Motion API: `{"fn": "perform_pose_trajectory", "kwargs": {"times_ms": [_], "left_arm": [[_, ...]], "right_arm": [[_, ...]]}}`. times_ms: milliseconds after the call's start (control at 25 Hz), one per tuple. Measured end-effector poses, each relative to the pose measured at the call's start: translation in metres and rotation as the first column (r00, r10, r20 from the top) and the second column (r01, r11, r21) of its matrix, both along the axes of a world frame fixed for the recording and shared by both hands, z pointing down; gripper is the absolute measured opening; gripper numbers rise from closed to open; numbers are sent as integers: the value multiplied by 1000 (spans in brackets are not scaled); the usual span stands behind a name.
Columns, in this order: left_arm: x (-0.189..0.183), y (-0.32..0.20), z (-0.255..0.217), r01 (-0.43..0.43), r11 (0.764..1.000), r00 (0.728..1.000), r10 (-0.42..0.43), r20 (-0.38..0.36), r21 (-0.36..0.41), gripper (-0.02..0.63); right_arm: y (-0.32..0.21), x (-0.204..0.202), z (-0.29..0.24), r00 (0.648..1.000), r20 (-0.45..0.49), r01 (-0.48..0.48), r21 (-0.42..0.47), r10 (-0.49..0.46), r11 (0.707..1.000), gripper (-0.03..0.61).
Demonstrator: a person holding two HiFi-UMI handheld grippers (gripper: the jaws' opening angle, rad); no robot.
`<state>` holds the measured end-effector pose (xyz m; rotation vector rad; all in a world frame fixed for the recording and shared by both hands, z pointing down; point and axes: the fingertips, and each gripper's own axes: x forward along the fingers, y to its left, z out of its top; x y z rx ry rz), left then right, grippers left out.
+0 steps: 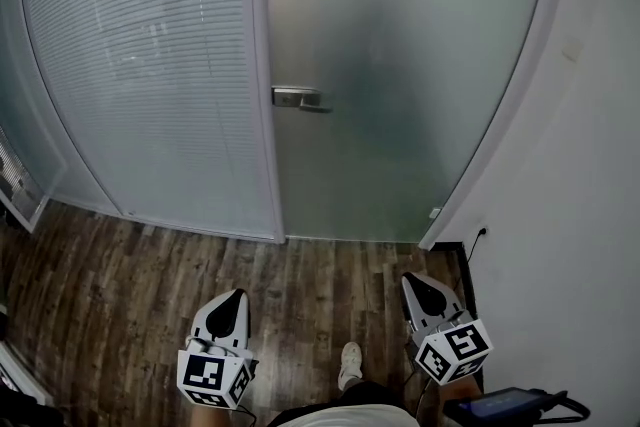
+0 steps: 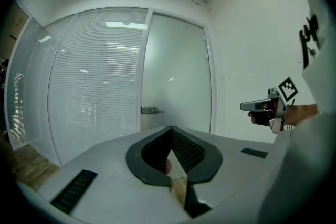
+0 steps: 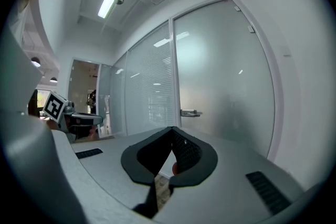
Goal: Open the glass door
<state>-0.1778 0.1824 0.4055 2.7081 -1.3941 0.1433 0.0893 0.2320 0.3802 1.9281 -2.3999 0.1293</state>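
The frosted glass door (image 1: 400,65) stands closed ahead, with a metal lever handle (image 1: 297,97) on its left edge. Both grippers hang low over the wood floor, well short of the door. My left gripper (image 1: 237,295) is shut and empty, and so is my right gripper (image 1: 408,279). In the left gripper view the shut jaws (image 2: 171,128) point toward the door (image 2: 176,71) and handle (image 2: 151,110), with the right gripper (image 2: 262,106) off to the side. In the right gripper view the closed jaws (image 3: 171,128) sit below the handle (image 3: 190,112).
A glass wall with blinds (image 1: 150,65) adjoins the door on the left. A white wall (image 1: 590,165) runs along the right, with a socket (image 1: 480,233) near the floor. The person's shoe (image 1: 349,362) rests on the wood floor (image 1: 120,285).
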Motion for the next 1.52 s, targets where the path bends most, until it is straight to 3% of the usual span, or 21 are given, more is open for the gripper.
{"fn": "perform_pose_trajectory", "kwargs": {"times_ms": [400, 640, 880, 1200, 1520], "left_arm": [[94, -100, -25, 27, 1000, 999, -27, 24, 15, -1], [135, -132, -37, 32, 999, 999, -33, 29, 19, -2], [154, -172, -43, 48, 999, 998, -48, 47, -13, -2], [166, -240, -31, 4, 999, 1000, -3, 20, -45, -2], [142, -356, -28, -51, 997, 999, 51, -7, -51, -2]], "right_arm": [[-117, 89, -10, 998, 32, 50, 15, -51, 999, 2], [-169, 126, -9, 994, 57, 91, 17, -91, 996, 2], [-212, 138, -8, 989, 77, 126, -17, -124, 992, 2], [-268, 149, -5, 995, 54, 91, -48, -88, 995, 2], [-369, 114, -13, 998, 4, 67, -69, -66, 995, 2]]}}
